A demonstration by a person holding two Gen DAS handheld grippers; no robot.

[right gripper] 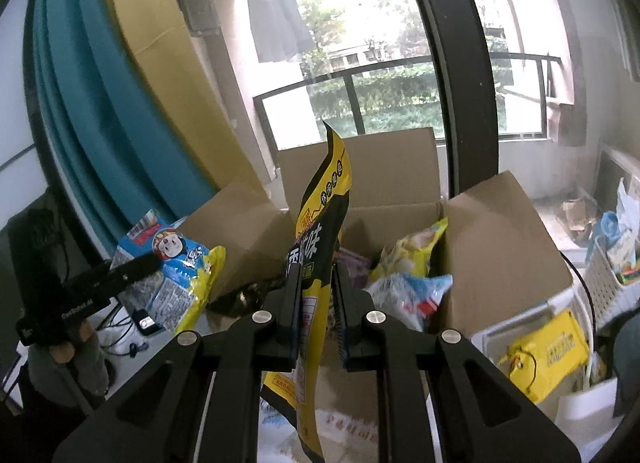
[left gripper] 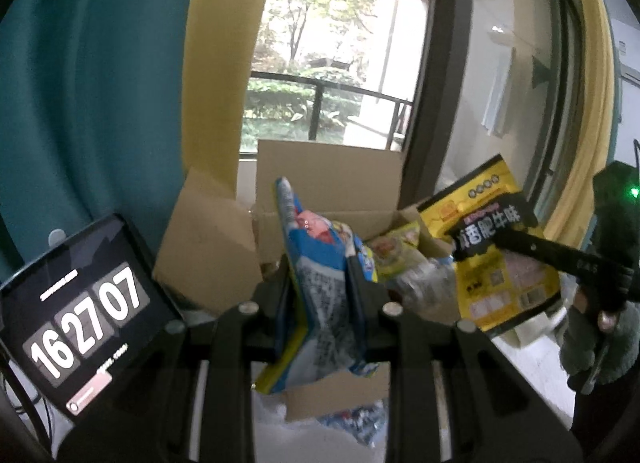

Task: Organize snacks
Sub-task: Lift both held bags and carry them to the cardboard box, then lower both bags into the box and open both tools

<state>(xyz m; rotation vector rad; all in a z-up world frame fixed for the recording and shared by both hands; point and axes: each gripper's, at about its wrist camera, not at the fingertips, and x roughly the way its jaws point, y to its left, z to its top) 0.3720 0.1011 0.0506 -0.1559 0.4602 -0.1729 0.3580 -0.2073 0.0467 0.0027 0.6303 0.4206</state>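
Left tongs (left gripper: 326, 283) clamped on blue bag (left gripper: 316, 291); right tongs (right gripper: 316, 287) clamped on yellow bag (right gripper: 316, 263), both raised.

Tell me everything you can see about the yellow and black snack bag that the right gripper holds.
The yellow and black snack bag is a flat, glossy plastic pouch with large white Chinese characters on a black band and small printed labels below. The right gripper is shut on its middle, so it hangs upright and slightly curved in front of the open cardboard box. It appears sealed and touches nothing else.
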